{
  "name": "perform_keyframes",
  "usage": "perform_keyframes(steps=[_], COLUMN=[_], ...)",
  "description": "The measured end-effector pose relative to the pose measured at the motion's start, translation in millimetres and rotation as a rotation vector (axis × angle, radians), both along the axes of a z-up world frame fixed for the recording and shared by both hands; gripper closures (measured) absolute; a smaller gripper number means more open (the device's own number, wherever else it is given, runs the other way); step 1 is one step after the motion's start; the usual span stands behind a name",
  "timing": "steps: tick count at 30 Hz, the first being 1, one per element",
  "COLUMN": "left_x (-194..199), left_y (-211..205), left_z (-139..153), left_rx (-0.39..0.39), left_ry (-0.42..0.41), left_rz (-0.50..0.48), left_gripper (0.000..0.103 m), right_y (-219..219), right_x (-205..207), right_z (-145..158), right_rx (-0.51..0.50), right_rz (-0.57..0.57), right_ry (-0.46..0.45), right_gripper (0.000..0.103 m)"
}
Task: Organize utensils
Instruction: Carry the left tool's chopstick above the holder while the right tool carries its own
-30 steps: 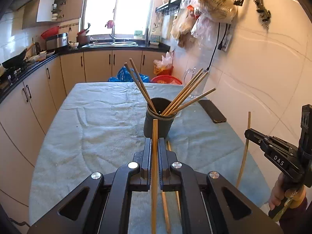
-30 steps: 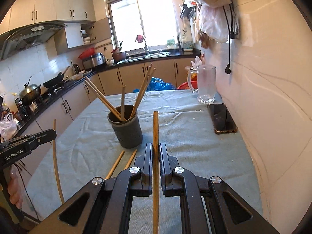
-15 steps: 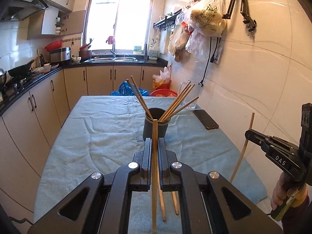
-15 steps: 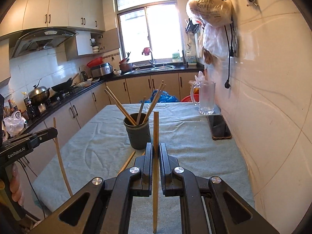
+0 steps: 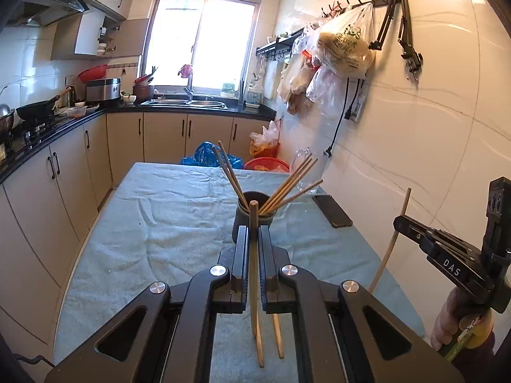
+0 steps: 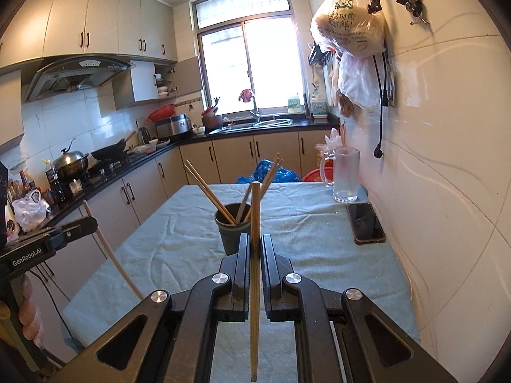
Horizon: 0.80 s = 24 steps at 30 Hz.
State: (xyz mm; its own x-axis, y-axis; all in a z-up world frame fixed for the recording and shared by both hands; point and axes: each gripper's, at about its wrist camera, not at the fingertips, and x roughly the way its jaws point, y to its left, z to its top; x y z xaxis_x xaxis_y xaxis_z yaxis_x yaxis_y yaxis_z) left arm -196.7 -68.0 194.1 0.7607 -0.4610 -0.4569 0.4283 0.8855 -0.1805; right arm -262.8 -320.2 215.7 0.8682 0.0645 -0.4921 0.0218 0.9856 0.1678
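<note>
Two loads up at once: the left gripper (image 5: pixel 252 233) is clamped on a thin bamboo chopstick (image 5: pixel 254 274), and the right gripper (image 6: pixel 254 242) pinches another bamboo chopstick (image 6: pixel 254 255). A loose chopstick (image 5: pixel 277 335), perhaps one of two, lies on the pale-blue cloth-covered surface (image 5: pixel 159 223). Beyond stands the dark round utensil holder (image 6: pixel 230 233), half full. Each stick apparently needs carrying over its rim, then releasing.

Our two black grippers (image 5: pixel 254 233) (image 6: pixel 254 242) carry round silver screws and white "DAS" and "GenRobot.AI" lettering.
</note>
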Motion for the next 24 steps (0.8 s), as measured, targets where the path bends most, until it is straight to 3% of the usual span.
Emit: perform_keyframes(steps=[24], left_x=[57], left_y=[-9], left_z=[13], left_rx=[0.126], left_ry=[-0.012], left_rz=[0.008], left_gripper=[0.098], right_y=[31], right_x=[78], right_z=[47], right_rx=[0.061], right_rz=[0.048], right_ry=[-0.104], right_gripper=[0.096])
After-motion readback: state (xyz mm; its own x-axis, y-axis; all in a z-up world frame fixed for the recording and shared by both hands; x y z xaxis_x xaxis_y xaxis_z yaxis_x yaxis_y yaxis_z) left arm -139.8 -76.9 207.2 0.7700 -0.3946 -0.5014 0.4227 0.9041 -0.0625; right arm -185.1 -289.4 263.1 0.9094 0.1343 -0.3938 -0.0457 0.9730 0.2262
